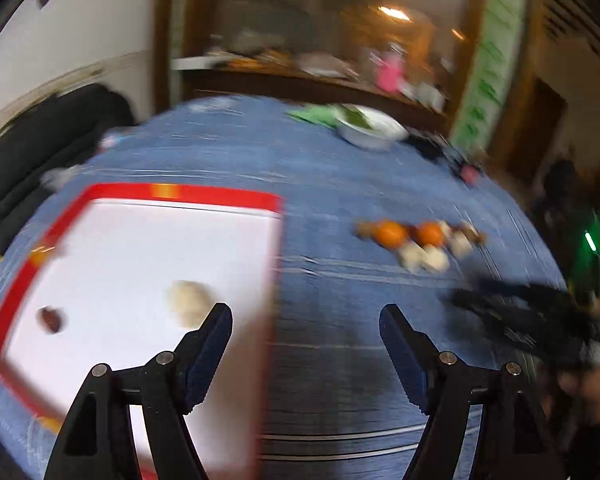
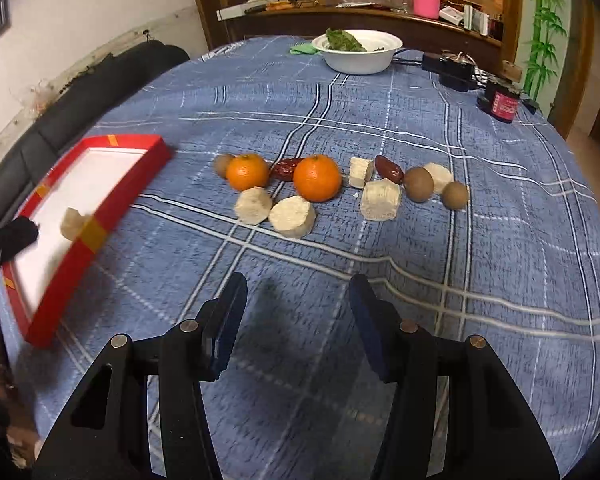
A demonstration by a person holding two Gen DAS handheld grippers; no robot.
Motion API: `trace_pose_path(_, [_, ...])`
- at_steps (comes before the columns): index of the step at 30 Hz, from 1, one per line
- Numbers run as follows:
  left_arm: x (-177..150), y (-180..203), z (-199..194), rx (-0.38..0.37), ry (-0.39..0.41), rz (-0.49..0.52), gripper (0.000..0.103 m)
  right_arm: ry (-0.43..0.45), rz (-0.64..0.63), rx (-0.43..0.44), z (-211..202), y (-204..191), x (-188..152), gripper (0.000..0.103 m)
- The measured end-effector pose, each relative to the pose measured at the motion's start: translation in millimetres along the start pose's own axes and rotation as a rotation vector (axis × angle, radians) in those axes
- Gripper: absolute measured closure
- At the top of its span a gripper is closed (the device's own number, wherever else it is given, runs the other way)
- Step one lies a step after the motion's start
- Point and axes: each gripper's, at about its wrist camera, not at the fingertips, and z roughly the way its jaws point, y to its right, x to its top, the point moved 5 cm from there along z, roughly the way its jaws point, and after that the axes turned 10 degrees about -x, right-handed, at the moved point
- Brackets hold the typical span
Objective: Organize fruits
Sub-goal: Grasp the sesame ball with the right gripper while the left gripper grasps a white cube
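The right gripper (image 2: 298, 312) hangs over bare cloth at the near edge of the round table with the blue plaid tablecloth (image 2: 480, 240), its jaws spread and nothing between them. The left gripper (image 1: 306, 334) is also spread and empty, straddling the right edge of the shallow red-rimmed tray with a white floor (image 1: 188, 191).

The tray sits at the table's left edge and holds 1 pale cut chunk (image 1: 189, 307) and 1 dark red date (image 1: 51, 319). The remaining fruit lies in a loose row across the table's middle: 2 round oranges (image 2: 317, 178), 3 brown kiwis (image 2: 418, 184), 2 more dates (image 2: 389, 169) and 5 pale cut chunks (image 2: 292, 216).

Hazards, as judged from this layout:

1. The left wrist view is heavily smeared, which suggests fast travel. A low finger could strike the tray rim and slide the tray toward the table's left edge.
2. The oranges and kiwis are round and touch or nearly touch their neighbours. An off-centre pinch could send 1 rolling.
3. The row is crowded. Wide jaws may catch 2 pieces at once.
4. Both grippers approaching the row together could collide.
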Motion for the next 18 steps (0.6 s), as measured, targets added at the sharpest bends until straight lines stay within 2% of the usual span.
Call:
trace_pose_path(3, [-0.6, 17.1, 16.3, -0.031, -0.036, 0.02, 0.029, -0.011, -0.04, -0.018, 12.2, -4.5, 6.7, 0.05])
trace_pose_path(10, [9.6, 19.7, 41.3, -0.009, -0.059, -0.002, 0.029, -0.004, -0.11, -0.049, 35.5, -14.2, 26.9, 0.051])
trace_pose_path(11, [11.2, 21.4, 46.5, -0.008, -0.061, 0.001, 0.028, -0.003, -0.107, -0.047, 36.7, -13.7, 28.9, 0.057])
trace_pose_path(12, [12.5, 23.8, 52.0, -0.007, -0.064, 0.007, 0.028, 0.005, -0.097, -0.047, 37.9, -10.9, 31.4, 0.074])
trace_pose_path(18, [25.1, 47.5, 83.0, -0.022, -0.089, 0.051, 0.028, -0.013, -0.074, -0.022, 32.5, 6.2, 27.0, 0.074])
